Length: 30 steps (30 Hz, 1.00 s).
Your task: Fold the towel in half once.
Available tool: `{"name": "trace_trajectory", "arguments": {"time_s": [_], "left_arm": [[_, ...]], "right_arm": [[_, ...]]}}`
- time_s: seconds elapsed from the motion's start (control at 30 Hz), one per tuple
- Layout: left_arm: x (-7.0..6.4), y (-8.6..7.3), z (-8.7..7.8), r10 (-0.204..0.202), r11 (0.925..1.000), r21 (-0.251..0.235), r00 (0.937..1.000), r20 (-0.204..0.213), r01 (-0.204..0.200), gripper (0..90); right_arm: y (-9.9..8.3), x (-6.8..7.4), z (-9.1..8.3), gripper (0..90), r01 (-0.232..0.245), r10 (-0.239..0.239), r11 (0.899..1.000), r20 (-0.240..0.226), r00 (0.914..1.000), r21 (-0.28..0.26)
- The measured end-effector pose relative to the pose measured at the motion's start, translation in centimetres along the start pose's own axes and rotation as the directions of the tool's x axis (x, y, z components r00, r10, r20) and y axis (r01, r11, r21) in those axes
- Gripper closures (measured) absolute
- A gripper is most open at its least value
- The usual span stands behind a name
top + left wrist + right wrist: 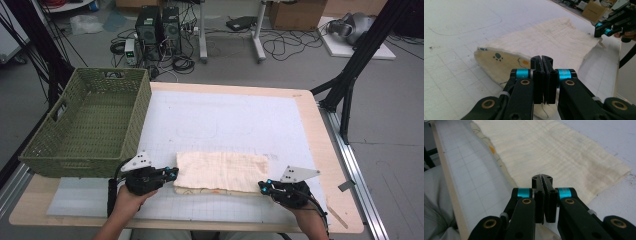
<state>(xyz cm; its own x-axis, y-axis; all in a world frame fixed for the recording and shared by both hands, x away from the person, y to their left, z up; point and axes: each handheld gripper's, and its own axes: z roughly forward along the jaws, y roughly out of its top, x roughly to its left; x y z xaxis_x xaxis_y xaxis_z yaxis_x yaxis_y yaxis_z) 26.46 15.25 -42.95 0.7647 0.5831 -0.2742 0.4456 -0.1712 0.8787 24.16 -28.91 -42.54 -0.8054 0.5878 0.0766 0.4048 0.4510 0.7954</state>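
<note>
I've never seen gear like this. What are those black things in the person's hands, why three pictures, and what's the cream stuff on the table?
A person holds a hand tool with a two-jaw claw in each hand: the left claw and the right claw. One picture comes from a camera above the table; the other two come from cameras riding on each claw. On the table lie a folded cream cloth and a green basket. Each claw is shut on a near corner of the cloth.
</note>
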Motion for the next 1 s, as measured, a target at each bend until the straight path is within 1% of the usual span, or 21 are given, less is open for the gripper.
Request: {"name": "trace_trajectory", "arguments": {"time_s": [0.03,0.1,0.17,0.2,0.23,0.3,0.33,0.37,0.4,0.43,0.5,0.53,0.6,0.63,0.7,0.77,0.8,0.87,0.9,0.97,1.0], "left_arm": [[0.0,-0.1,0.0,-0.002,0.9999,0.015,1.0000,0.001,0.002,87.7],[0.1,-0.5,0.3,-0.003,0.9975,0.071,1.0000,0.001,0.003,87.6],[0.1,-0.8,0.8,0.001,0.9934,0.115,0.9998,-0.020,0.001,87.1],[0.1,-0.9,1.0,-0.003,0.9916,0.129,0.9995,-0.032,0.007,84.2],[0.1,-0.8,1.1,-0.004,0.9906,0.136,0.9993,-0.036,0.009,78.0],[0.2,-0.6,1.0,0.007,0.9923,0.124,0.9983,-0.058,0.000,68.8],[0.4,-0.5,1.0,0.005,0.9943,0.107,0.9969,-0.078,0.003,62.0],[0.6,-0.3,0.9,0.004,0.9958,0.092,0.9957,-0.092,0.004,57.6],[0.8,-0.1,0.9,0.010,0.9971,0.076,0.9942,-0.107,-0.002,56.8],[1.1,0.1,0.9,0.013,0.9980,0.064,0.9922,-0.124,-0.005,55.2],[1.5,0.6,1.0,0.014,0.9992,0.039,0.9898,-0.142,-0.009,52.0],[1.7,0.9,1.1,0.022,0.9993,0.034,0.9883,-0.151,-0.018,51.1],[2.2,1.4,1.6,0.020,0.9995,0.027,0.9860,-0.166,-0.016,48.9],[2.6,1.7,1.9,0.017,0.9996,0.027,0.9850,-0.172,-0.012,47.7],[3.3,2.2,2.7,-0.003,1.0000,0.008,0.9821,-0.188,0.004,46.2],[3.9,2.6,3.5,-0.005,0.9998,0.020,0.9772,-0.212,0.009,45.0],[4.3,2.8,4.0,-0.004,0.9997,0.024,0.9750,-0.222,0.009,45.0],[4.9,3.0,4.8,-0.009,0.9995,0.028,0.9719,-0.235,0.016,45.0],[5.1,3.1,5.2,-0.020,0.9988,0.039,0.9702,-0.242,0.031,45.1],[5.5,2.9,6.0,-0.027,0.9979,0.050,0.9676,-0.251,0.040,45.1],[5.7,2.7,6.3,-0.028,0.9968,0.066,0.9666,-0.255,0.046,45.2]], "right_arm": [[0.0,0.1,0.0,89.1,0.004,-0.003,1.000,-0.007,1.0000,0.010],[-0.2,0.0,0.1,89.0,0.014,-0.014,0.999,0.012,0.9998,0.042],[-0.6,-0.1,0.5,88.7,0.013,-0.017,0.997,0.038,0.9991,0.081],[-0.8,-0.2,0.7,83.2,0.007,-0.012,0.996,0.051,0.9986,0.092],[-0.9,-0.3,0.8,81.6,-0.011,0.006,0.996,0.056,0.9984,0.090],[-0.8,-0.6,0.5,74.2,-0.032,0.028,0.998,0.065,0.9975,0.056],[-0.7,-0.7,0.2,72.3,-0.040,0.037,0.999,0.080,0.9961,0.031],[-0.6,-0.9,0.0,69.8,-0.047,0.046,0.999,0.094,0.9945,0.009],[-0.5,-1.0,-0.2,66.3,-0.061,0.061,0.998,0.113,0.9917,-0.010],[-0.4,-1.2,-0.3,64.9,-0.072,0.075,0.997,0.134,0.9882,-0.027],[-0.2,-1.5,-0.2,61.3,-0.076,0.084,0.996,0.176,0.9808,-0.048],[-0.1,-1.7,-0.1,61.0,-0.081,0.089,0.995,0.191,0.9775,-0.051],[0.4,-2.0,0.3,55.1,-0.082,0.092,0.995,0.231,0.9685,-0.053],[0.6,-2.3,0.5,51.3,-0.083,0.095,0.995,0.253,0.9629,-0.056],[1.4,-3.0,0.9,48.4,-0.100,0.115,0.993,0.279,0.9532,-0.067],[2.1,-3.9,1.5,46.3,-0.110,0.129,0.991,0.307,0.9430,-0.078],[2.3,-4.2,1.8,45.2,-0.115,0.134,0.990,0.312,0.9406,-0.076],[3.0,-5.2,2.8,43.3,-0.130,0.142,0.990,0.314,0.9388,-0.059],[3.3,-5.6,3.3,43.3,-0.138,0.148,0.989,0.306,0.9405,-0.053],[3.5,-6.2,4.2,43.4,-0.146,0.145,0.989,0.306,0.9409,-0.021],[3.5,-6.5,4.6,43.5,-0.150,0.144,0.989,0.304,0.9417,-0.005]]}}
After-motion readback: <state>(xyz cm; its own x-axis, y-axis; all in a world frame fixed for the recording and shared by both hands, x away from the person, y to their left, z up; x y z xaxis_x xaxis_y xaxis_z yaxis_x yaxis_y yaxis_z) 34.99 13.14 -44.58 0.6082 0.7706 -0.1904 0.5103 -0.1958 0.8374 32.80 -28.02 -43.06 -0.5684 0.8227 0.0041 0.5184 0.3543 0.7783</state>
